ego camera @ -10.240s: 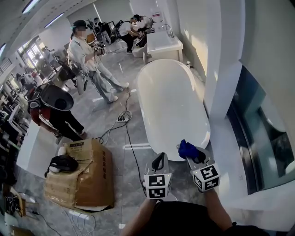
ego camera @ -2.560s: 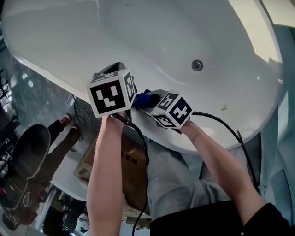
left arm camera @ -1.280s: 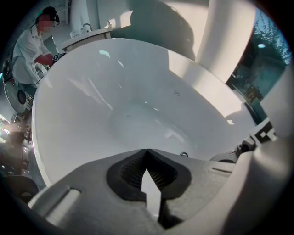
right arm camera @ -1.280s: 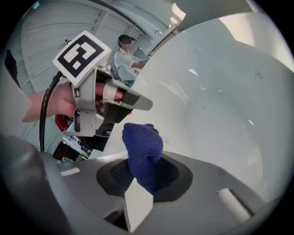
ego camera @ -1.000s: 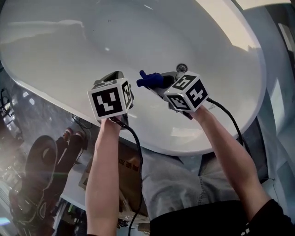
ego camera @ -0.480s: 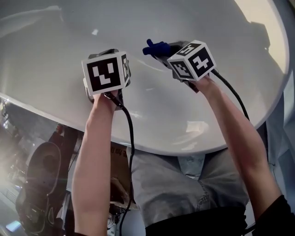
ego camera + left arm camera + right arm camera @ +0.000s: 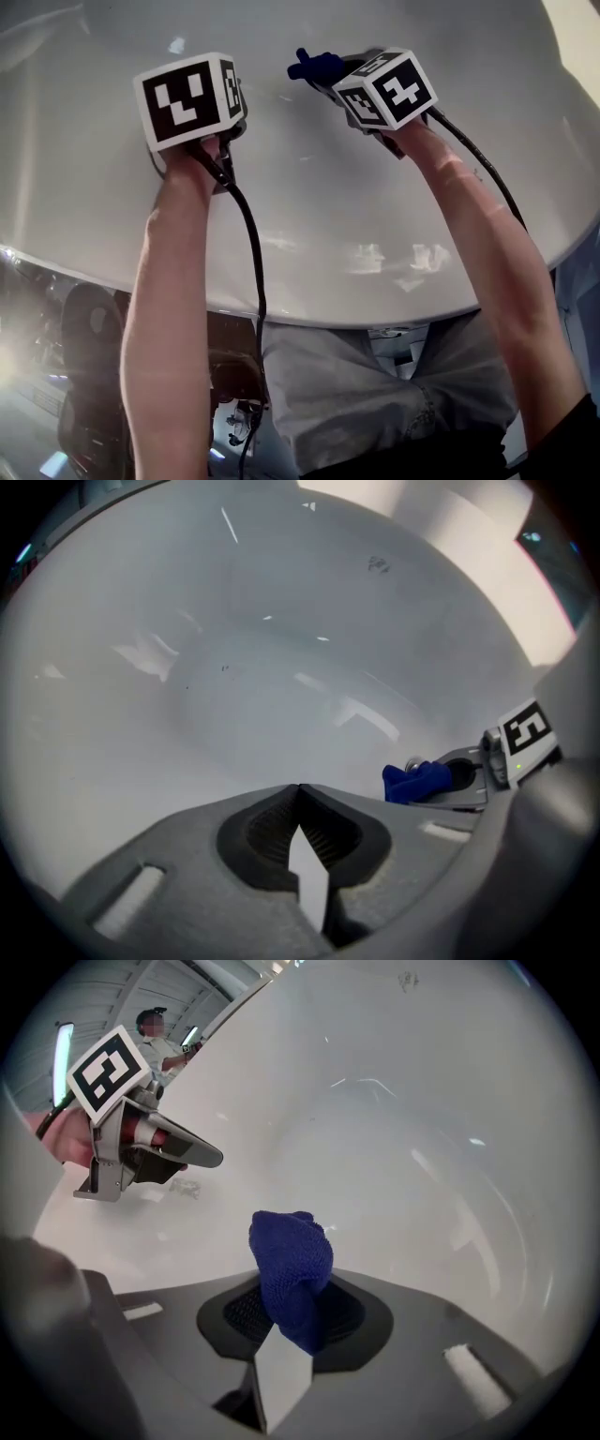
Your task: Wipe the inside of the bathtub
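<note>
The white bathtub (image 7: 375,187) fills the head view, and both arms reach over its near rim into it. My right gripper (image 7: 292,1309) is shut on a dark blue cloth (image 7: 291,1265), whose bunched end sticks out past the jaws just above the tub's inner wall (image 7: 422,1101). That cloth (image 7: 316,66) shows ahead of the right marker cube (image 7: 386,89). My left gripper (image 7: 298,794) is shut with nothing in it and hovers over the tub floor (image 7: 234,649), left of the right gripper (image 7: 469,775). Its jaws hide behind its cube (image 7: 187,98) in the head view.
The tub's near rim (image 7: 375,314) runs under both forearms. A black cable (image 7: 251,262) hangs from the left gripper and another (image 7: 478,159) from the right. A person in white (image 7: 161,1046) stands beyond the far rim. Dark floor clutter (image 7: 84,375) lies lower left.
Both grippers have gone deeper into the tub, up in the head view, side by side. The right one still holds the blue cloth. The tub rim now sits lower in the view.
</note>
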{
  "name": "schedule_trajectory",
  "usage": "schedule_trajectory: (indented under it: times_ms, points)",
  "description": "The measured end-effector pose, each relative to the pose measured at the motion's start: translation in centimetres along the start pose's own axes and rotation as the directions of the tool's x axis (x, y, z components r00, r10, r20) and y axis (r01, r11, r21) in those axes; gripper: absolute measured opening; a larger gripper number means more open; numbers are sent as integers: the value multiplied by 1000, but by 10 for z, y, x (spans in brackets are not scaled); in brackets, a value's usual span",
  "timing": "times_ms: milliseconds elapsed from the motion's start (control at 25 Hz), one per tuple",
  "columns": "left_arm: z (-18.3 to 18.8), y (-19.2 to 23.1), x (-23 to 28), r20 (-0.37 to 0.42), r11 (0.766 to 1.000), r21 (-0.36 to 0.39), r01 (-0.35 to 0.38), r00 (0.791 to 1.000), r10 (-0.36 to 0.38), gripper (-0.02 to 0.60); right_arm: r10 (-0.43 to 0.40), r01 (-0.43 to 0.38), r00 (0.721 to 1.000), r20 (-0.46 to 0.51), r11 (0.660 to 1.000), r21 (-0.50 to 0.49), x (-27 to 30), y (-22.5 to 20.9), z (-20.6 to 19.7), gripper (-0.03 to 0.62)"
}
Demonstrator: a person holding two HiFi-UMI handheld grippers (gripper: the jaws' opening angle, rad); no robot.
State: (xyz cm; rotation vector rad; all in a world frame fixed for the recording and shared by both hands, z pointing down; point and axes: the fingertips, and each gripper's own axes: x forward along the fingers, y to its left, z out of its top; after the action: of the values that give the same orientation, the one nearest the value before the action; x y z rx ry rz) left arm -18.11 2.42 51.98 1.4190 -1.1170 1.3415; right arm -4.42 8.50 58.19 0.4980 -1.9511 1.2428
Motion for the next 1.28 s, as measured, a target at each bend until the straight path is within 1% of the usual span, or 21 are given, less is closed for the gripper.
schedule_trajectory:
  times_ms: [120,280,360,480,520,680,880,1080,1200,1280]
  points:
    - [-2,-2,11,-6,999,-33,19,1000,-19,2,-8,8,999,-32,1000,4,15,-7,-10,91]
    - [-1,-9,25,-11,999,-42,34,999,-35,2,-14,12,995,-96,1000,-24,35,-14,-17,91]
    - [-2,-11,31,-14,998,-46,42,999,-43,2,-10,5,994,-106,999,-49,44,-11,-17,91]
    - [-2,-9,35,-17,998,-52,44,999,-45,2,3,-10,994,-112,998,-62,55,-4,-17,91]
    - [-2,-8,36,-17,998,-52,43,999,-44,2,-6,-2,993,-116,998,-70,58,-4,-18,91]
    - [3,0,37,-10,998,-42,44,999,-45,2,-91,70,986,-141,987,-145,65,-9,-24,91]
    - [12,0,24,20,999,-30,27,999,-26,2,-87,65,987,-136,985,-158,65,-4,-26,91]
    - [21,-7,10,41,999,-20,25,999,-24,2,-59,37,987,-151,989,-145,64,4,-23,91]
    - [13,-11,12,25,999,-19,47,999,-46,2,-7,-23,972,-235,992,-126,71,19,-45,91]
    - [0,-16,15,-4,998,-17,67,998,-67,2,3,-52,957,-290,985,-163,73,30,-61,91]
